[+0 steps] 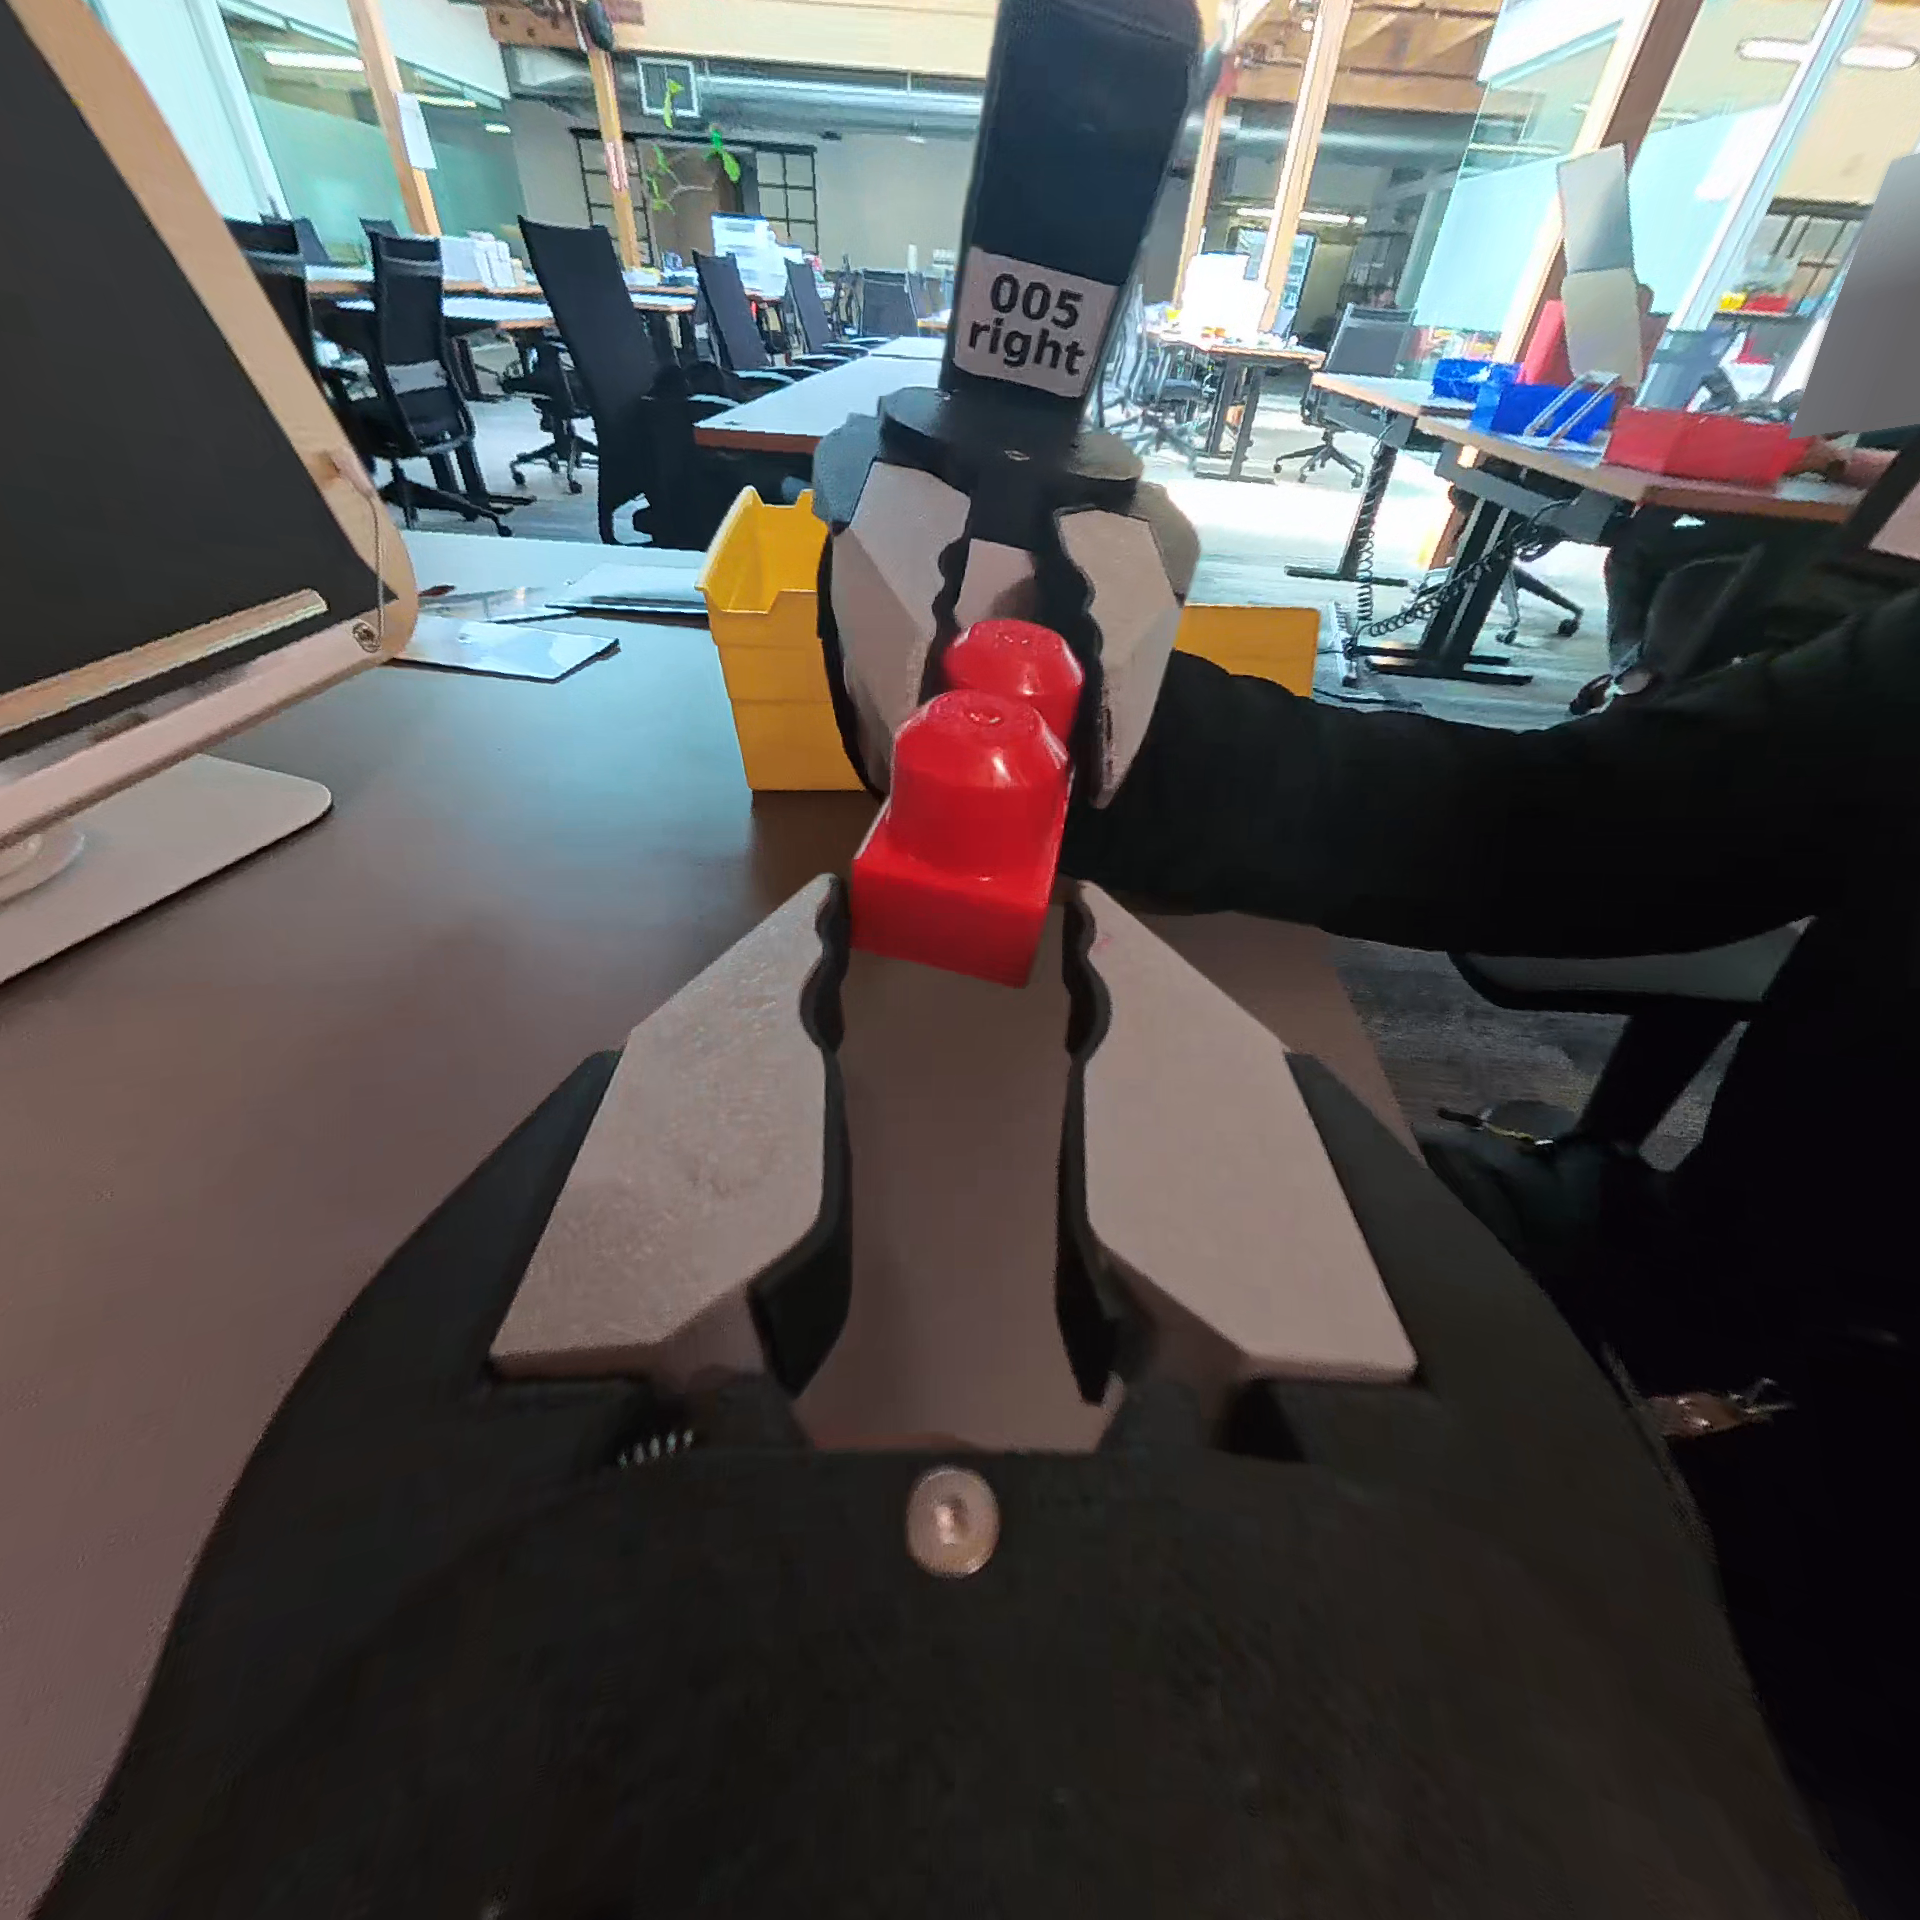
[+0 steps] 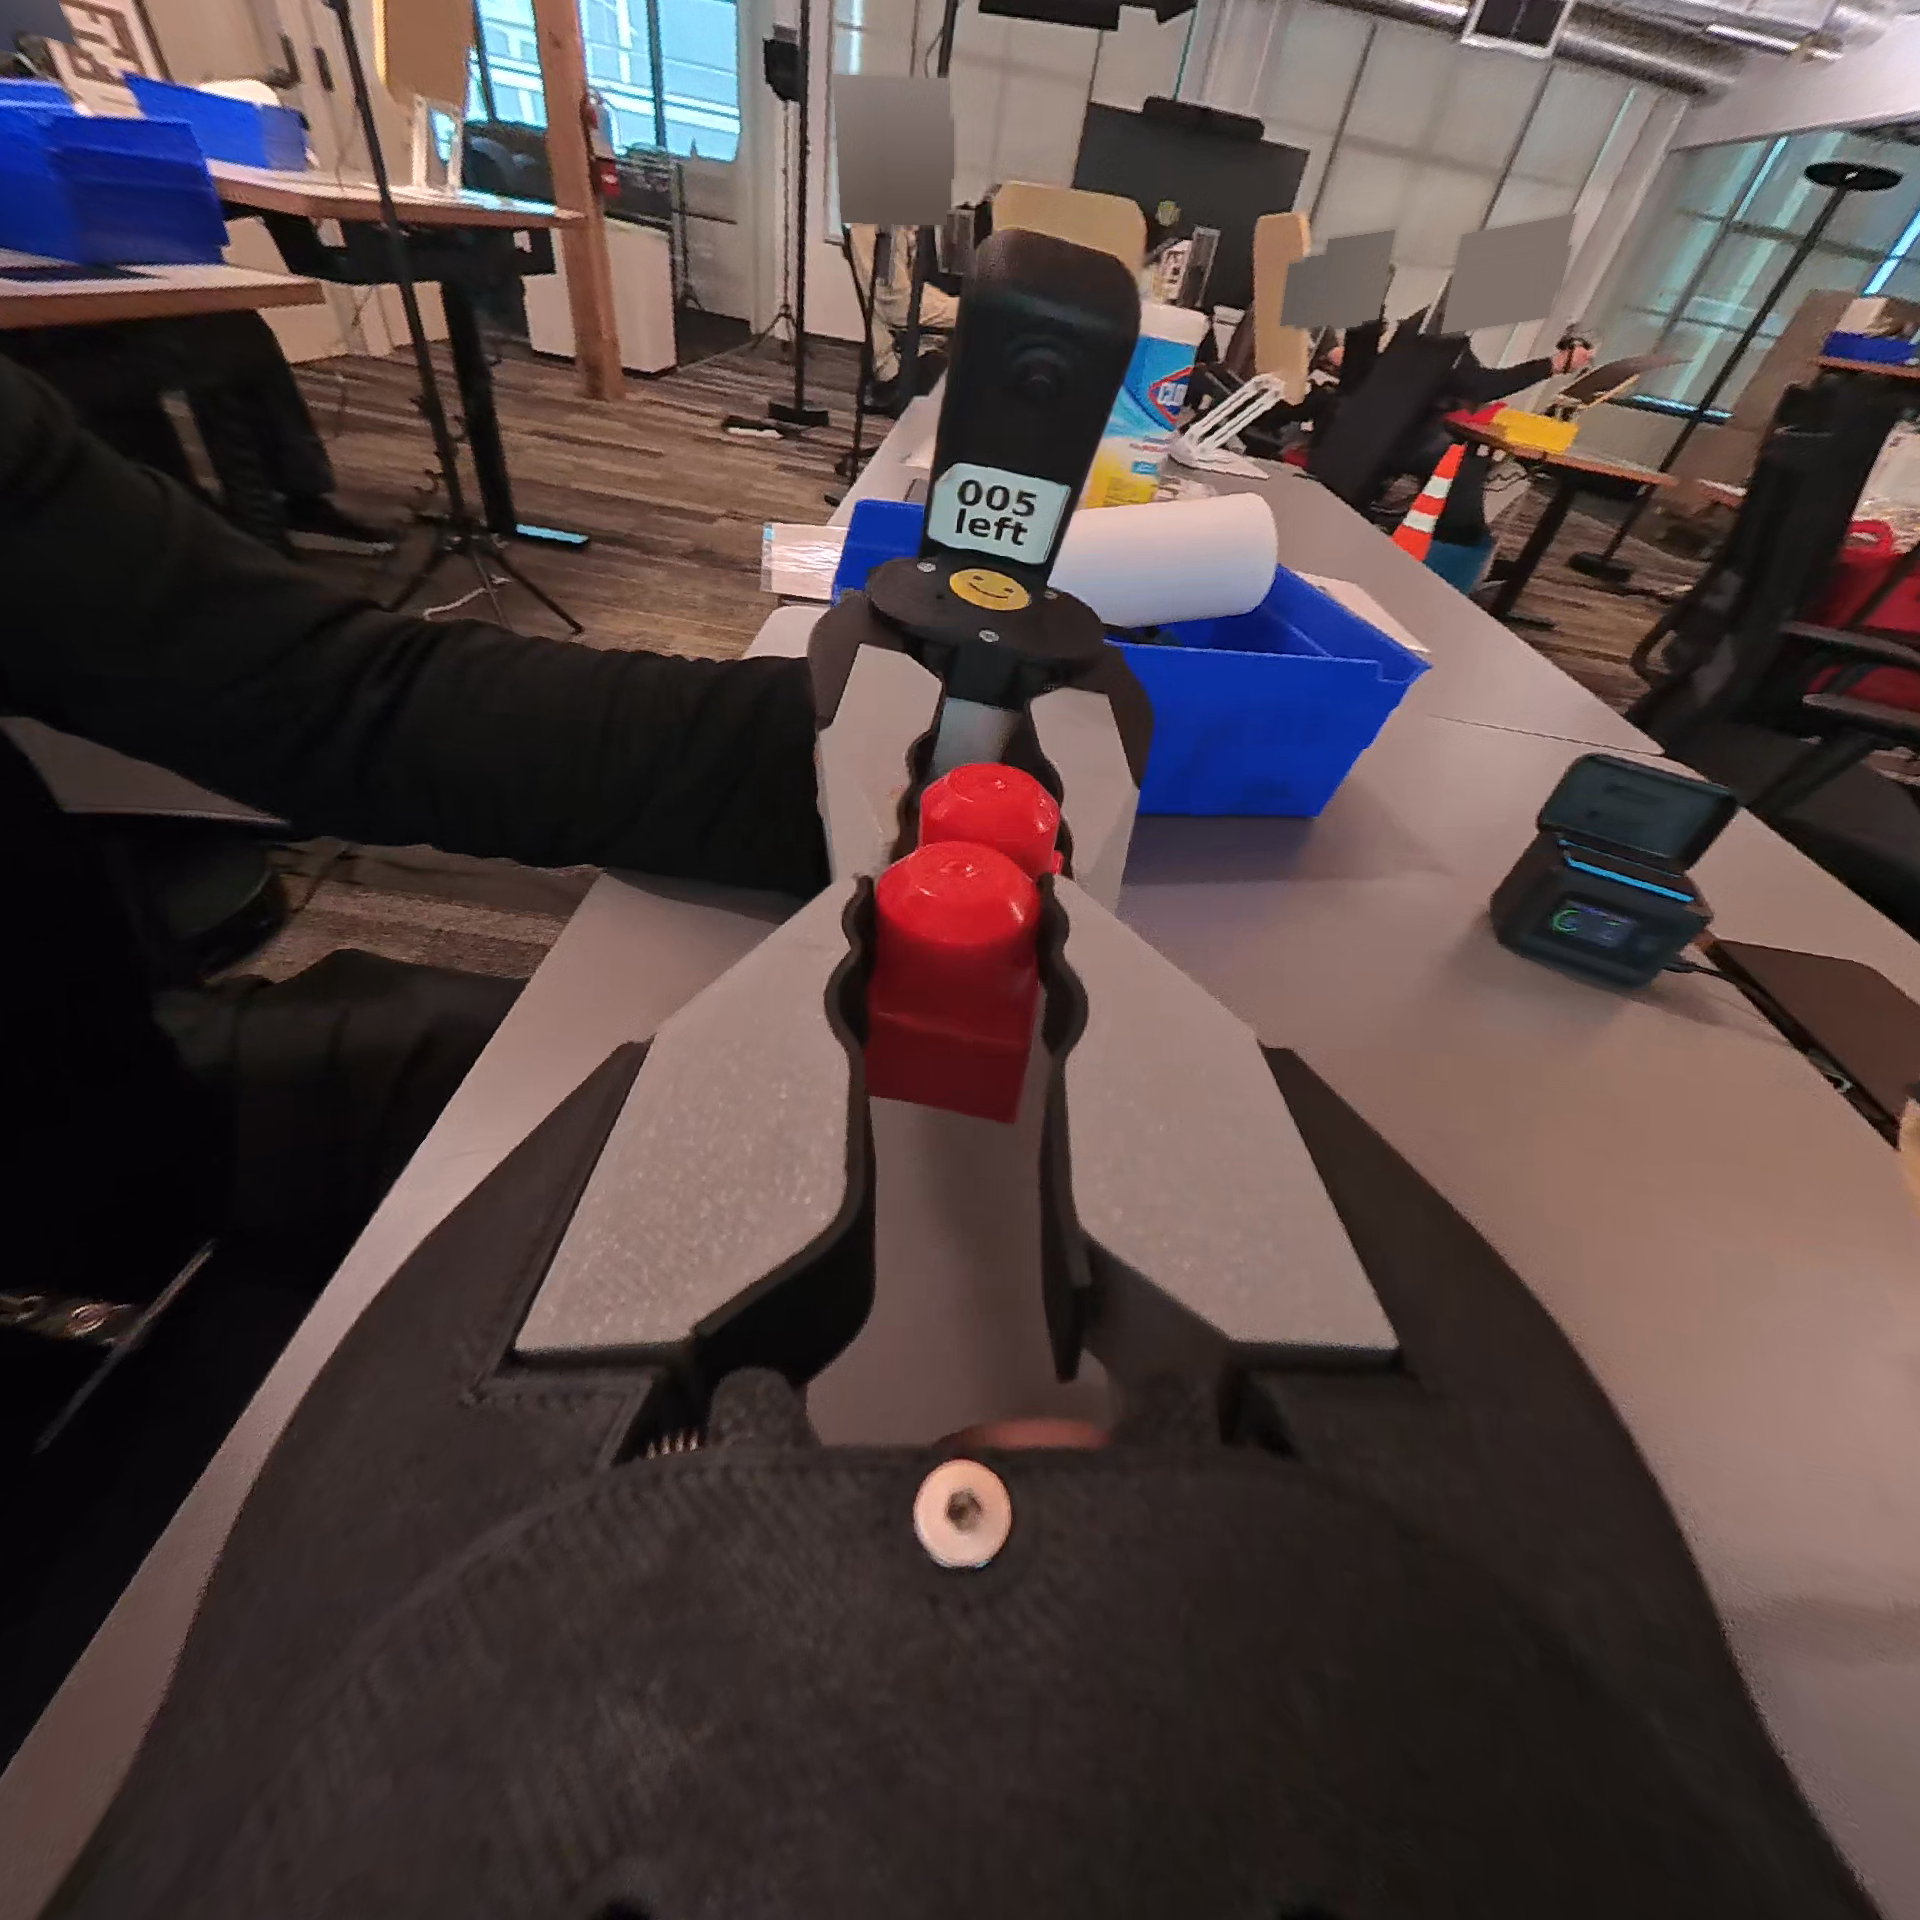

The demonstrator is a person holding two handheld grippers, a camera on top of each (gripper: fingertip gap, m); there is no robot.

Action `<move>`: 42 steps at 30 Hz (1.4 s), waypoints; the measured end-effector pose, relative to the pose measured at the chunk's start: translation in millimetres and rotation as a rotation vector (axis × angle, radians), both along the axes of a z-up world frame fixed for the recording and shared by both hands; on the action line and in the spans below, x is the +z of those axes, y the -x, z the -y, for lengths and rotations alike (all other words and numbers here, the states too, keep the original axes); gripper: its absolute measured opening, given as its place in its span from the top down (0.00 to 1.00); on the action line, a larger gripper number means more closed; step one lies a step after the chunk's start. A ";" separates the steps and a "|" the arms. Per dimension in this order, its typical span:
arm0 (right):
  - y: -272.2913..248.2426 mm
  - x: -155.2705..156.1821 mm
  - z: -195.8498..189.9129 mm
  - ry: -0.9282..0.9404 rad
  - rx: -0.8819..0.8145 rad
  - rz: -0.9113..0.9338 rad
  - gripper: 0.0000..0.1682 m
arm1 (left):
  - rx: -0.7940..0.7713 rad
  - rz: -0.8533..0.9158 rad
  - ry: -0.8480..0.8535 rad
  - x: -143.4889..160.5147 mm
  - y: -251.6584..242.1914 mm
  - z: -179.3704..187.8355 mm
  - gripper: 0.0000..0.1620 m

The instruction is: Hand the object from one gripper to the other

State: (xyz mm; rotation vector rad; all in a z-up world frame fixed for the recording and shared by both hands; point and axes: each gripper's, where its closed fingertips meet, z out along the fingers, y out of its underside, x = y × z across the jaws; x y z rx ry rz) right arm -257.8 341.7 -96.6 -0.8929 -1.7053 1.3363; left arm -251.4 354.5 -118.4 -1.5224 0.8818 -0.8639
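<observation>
A red two-stud brick [image 1: 966, 831] hangs in the air between the two grippers, which face each other tip to tip. My right gripper [image 2: 951, 899] is shut on the brick [image 2: 951, 997], which sits straight and deep between its fingers. In the left wrist view the right gripper [image 1: 1003, 769] clamps the far stud. My left gripper [image 1: 956, 909] is open a little, its fingertips straddling the near end of the brick, with a thin gap on the right side. In the right wrist view the left gripper [image 2: 987, 862] stands around the far stud.
A dark table [image 1: 416, 935] lies below, with a yellow bin [image 1: 774, 644] behind the grippers and a monitor [image 1: 156, 468] at the left. The right wrist view shows a blue bin [image 2: 1268, 707] holding a paper roll [image 2: 1164, 561], and a small black device [image 2: 1610, 894] at the right. My left and right fingertips are right by each other.
</observation>
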 end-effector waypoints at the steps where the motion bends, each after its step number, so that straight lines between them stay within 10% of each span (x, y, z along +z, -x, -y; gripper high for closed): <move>1: -0.8 -0.4 0.9 0.003 0.008 0.004 0.84 | -0.008 0.002 -0.007 0.7 -1.0 1.6 0.77; 10: 4.6 8.7 -21.6 0.038 -0.124 -0.044 0.84 | 0.167 -0.103 -0.237 13.8 12.2 -11.5 0.79; 18: 15.5 -14.5 -69.4 0.120 -0.358 0.089 0.72 | 0.633 -0.787 -0.704 -3.2 46.7 -49.0 0.79; 26: 23.4 -24.2 -61.2 0.311 -0.299 0.182 0.61 | 0.740 -1.208 -0.991 -3.1 52.3 -55.6 0.79; 42: 38.5 -34.5 -73.6 0.134 -0.455 0.163 0.61 | 0.761 -1.077 -0.887 -7.2 43.5 -58.7 0.79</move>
